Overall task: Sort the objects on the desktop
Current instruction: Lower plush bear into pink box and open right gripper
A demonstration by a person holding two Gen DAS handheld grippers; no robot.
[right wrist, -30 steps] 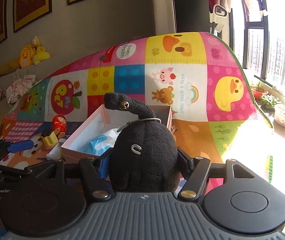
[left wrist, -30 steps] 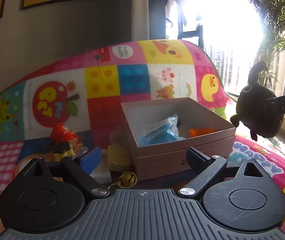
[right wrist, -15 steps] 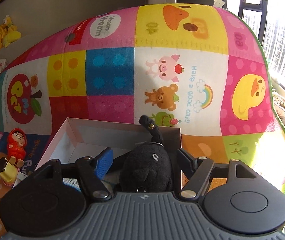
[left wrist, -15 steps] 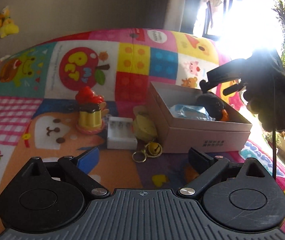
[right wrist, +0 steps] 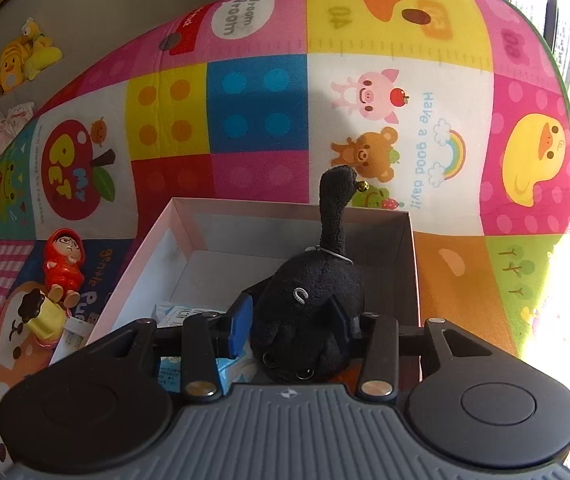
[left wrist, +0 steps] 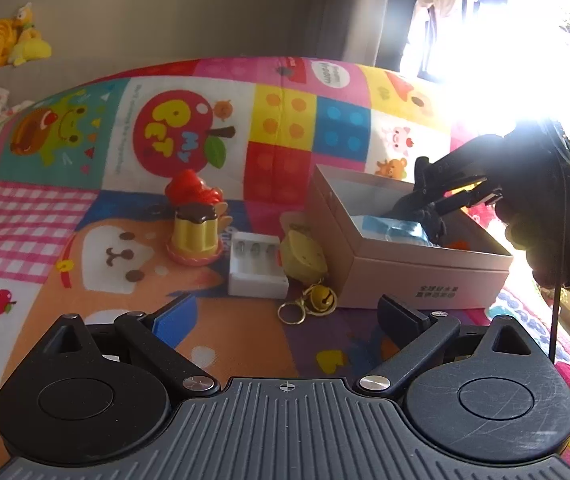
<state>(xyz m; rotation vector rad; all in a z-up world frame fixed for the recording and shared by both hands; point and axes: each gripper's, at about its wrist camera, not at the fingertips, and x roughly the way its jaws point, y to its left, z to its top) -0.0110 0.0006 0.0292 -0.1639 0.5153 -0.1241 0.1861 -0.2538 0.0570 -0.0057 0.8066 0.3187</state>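
grey wall, glaring window, colourful playmat

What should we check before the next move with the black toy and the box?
1. Black plush toy inside the box: ok.
2. Right tool has let go: not ok; its jaws have just been closing, pressing the toy.
3. Toy resting on the box floor: cannot tell.
4. Left tool open and empty: ok.
5. Pudding toy and white charger sorted: not ok, both on the mat.

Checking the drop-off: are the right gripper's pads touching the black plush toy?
Touching. The right wrist view shows both pads of the right gripper pressed into the sides of the black plush toy over the box.
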